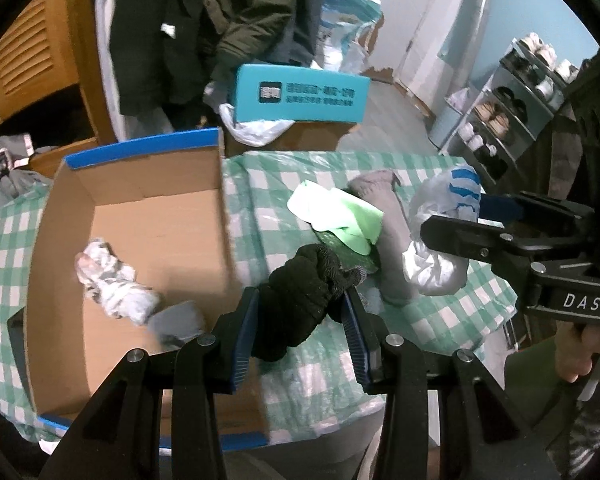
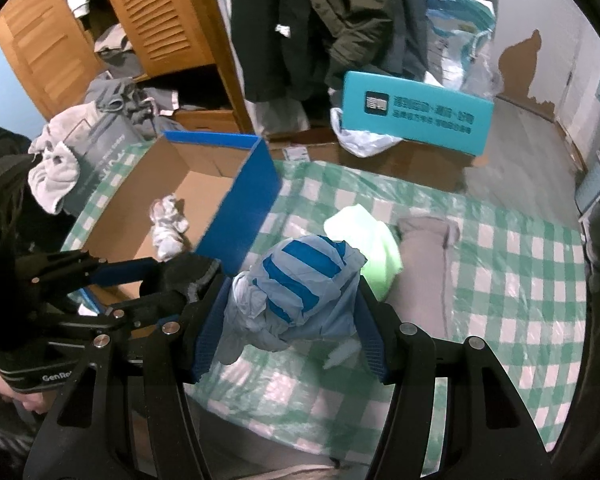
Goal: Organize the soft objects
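Left tool (image 1: pixel 300 316): clenched on a black sock (image 1: pixel 300 300), blue pads pressing it from both sides. The sock is bunched and lifted above the checked cloth (image 1: pixel 300 380), just right of the cardboard box (image 1: pixel 180 216).

Right tool (image 2: pixel 290 320): clenched on a white sock with blue stripes (image 2: pixel 300 280), also bunched and held clear of the cloth, to the right of the box's blue outer wall (image 2: pixel 252 200). In the left wrist view this tool (image 1: pixel 452 220) enters from the right edge with the striped sock (image 1: pixel 448 208) at its tips; a hand (image 1: pixel 584 348) grips its handle.

Box: open-topped, blue rim, standing on the left part of the bench. Inside lie a white and grey patterned sock (image 1: pixel 112 280) and a plain grey sock (image 1: pixel 176 324), touching each other near the box's near corner.

On the cloth to the right of the box: a pale green cloth (image 1: pixel 340 212) lying partly over a long grey sock (image 1: pixel 388 240).

Beyond the box: a teal carton (image 1: pixel 300 96) with white print, resting on a brown box with a white plastic bag under its edge. Dark coats (image 1: pixel 220 20) hang behind it. Wooden louvred cupboard (image 2: pixel 160 20) to the box's far left. Shoe rack (image 1: pixel 512 104) far right.
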